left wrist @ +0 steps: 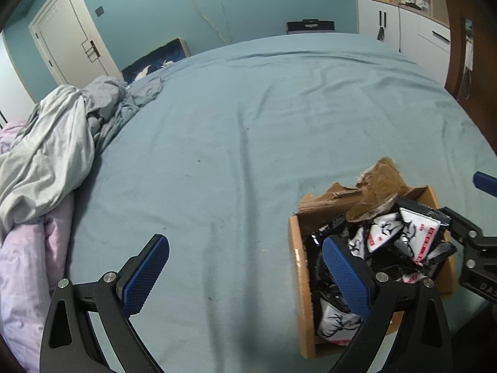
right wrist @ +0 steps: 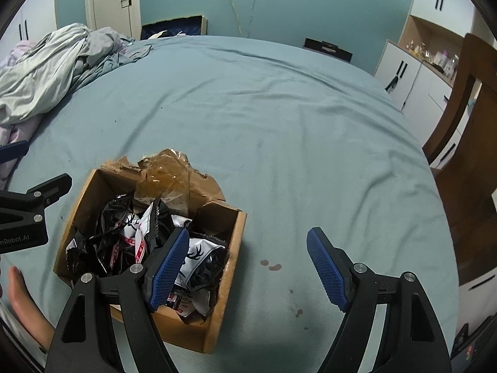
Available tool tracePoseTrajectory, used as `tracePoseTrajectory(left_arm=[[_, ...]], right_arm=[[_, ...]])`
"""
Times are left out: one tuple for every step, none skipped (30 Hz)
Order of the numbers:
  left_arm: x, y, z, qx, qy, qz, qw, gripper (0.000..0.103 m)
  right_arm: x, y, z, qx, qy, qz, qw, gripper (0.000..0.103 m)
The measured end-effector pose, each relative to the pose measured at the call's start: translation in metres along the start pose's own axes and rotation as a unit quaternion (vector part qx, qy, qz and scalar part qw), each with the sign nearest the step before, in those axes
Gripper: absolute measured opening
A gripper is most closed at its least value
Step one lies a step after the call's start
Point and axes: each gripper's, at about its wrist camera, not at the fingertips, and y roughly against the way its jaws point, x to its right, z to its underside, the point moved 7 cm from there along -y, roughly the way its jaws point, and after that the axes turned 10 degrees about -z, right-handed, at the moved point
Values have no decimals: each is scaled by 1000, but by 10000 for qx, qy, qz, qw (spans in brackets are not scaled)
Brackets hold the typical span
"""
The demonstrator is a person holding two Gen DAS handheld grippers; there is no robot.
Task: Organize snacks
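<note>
Your left gripper [left wrist: 245, 275] and right gripper [right wrist: 248, 269] both hang spread wide, holding nothing, above the teal bedsheet [right wrist: 279, 108]. The torn cardboard box [right wrist: 228, 267] sits near the bed's near edge, between the two tools, filled with black-and-white snack packets [right wrist: 198, 256]. Crumpled grey bedding [left wrist: 52, 143] lies piled at the bed's left edge.

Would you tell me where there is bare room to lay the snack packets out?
Bare sheet lies beyond the box, toward the far wall, and right of it, save small stains. Crowded: the box itself and the bedding pile at far left.
</note>
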Motion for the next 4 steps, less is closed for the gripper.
tracePoseTrajectory(left_arm=[[1, 2, 0, 37, 17, 88, 10000, 101], [1, 4, 0, 79, 17, 122, 9999, 101], [3, 5, 0, 100, -6, 126, 9999, 101], [5, 6, 0, 120, -70, 126, 9998, 101]], right_arm=[[0, -1, 0, -7, 2, 8, 10000, 78], [1, -2, 0, -17, -8, 3, 10000, 78], [1, -2, 1, -37, -41, -24, 10000, 78], [2, -3, 2, -55, -66, -57, 9999, 78]])
